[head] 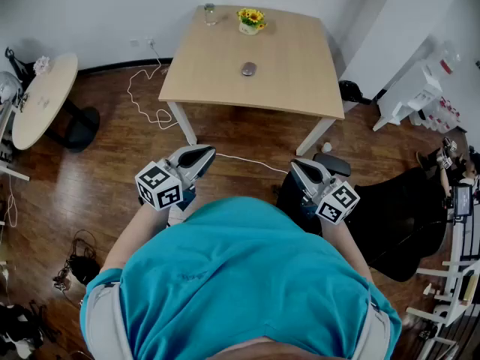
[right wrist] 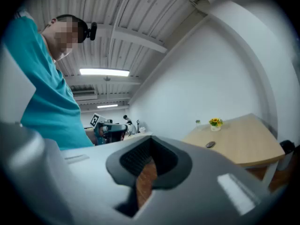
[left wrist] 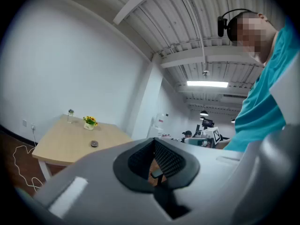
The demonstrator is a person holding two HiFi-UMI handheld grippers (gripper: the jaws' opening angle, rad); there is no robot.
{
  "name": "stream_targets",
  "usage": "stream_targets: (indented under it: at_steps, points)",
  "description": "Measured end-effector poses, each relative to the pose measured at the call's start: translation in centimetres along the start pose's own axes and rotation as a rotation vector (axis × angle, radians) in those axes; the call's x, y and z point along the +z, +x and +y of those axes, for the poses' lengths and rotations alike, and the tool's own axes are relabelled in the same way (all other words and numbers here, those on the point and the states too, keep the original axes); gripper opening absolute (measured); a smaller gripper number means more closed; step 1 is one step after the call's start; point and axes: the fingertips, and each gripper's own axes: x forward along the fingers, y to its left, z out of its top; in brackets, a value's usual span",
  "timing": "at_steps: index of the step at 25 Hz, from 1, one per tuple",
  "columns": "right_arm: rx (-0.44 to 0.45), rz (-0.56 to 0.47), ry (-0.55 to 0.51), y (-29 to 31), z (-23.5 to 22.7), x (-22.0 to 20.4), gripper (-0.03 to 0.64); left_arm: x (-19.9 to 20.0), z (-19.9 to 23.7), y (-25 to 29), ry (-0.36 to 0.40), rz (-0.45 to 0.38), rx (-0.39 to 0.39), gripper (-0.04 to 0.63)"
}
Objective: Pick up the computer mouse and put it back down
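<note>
Standing well apart from the surface [head: 217,58], the person holds both tools close to the chest, pointing level toward it. Left tool [head: 204,154]: jaws together, nothing between them; only a sliver of floor shows past the pads in the left gripper view. Right tool [head: 298,166]: jaws likewise drawn together and empty, with a narrow strip of wooden floor visible through the slit. Computer mouse [head: 248,69]: lies flat near the middle of the surface, on its own, with a flower pot [head: 251,19] and a small glass jar [head: 210,13] well apart from it at the far edge. Task not yet begun.

Handling assessment: the mouse appears to be a small, light, rigid shell with a smooth domed top, likely slippery under hard pads. Recommended hold is across its two long sides, low near the base, where the flanks run closest to parallel; pinching over the dome risks it squirting out. No cable can be made out at this range. A modest squeeze should suffice
</note>
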Motion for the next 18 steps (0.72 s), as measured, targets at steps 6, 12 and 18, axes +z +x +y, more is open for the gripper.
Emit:
stream_targets:
  at_steps: [6, 12, 18]
  points:
    - [-0.008, -0.010, 0.013, -5.0, -2.9, -0.2, 0.003, -1.1, -3.3, 4.2, 0.012, 0.025, -0.005, 0.003]
    - [-0.008, -0.013, 0.010, -7.1, -5.0, -1.0, 0.003, -1.6, -4.5, 6.4, 0.011, 0.055, 0.001, 0.003]
    - [0.007, -0.001, 0.032, -5.3, -6.1, -1.6, 0.003, -1.5, -2.9, 6.8, 0.001, 0.063, 0.007, 0.003]
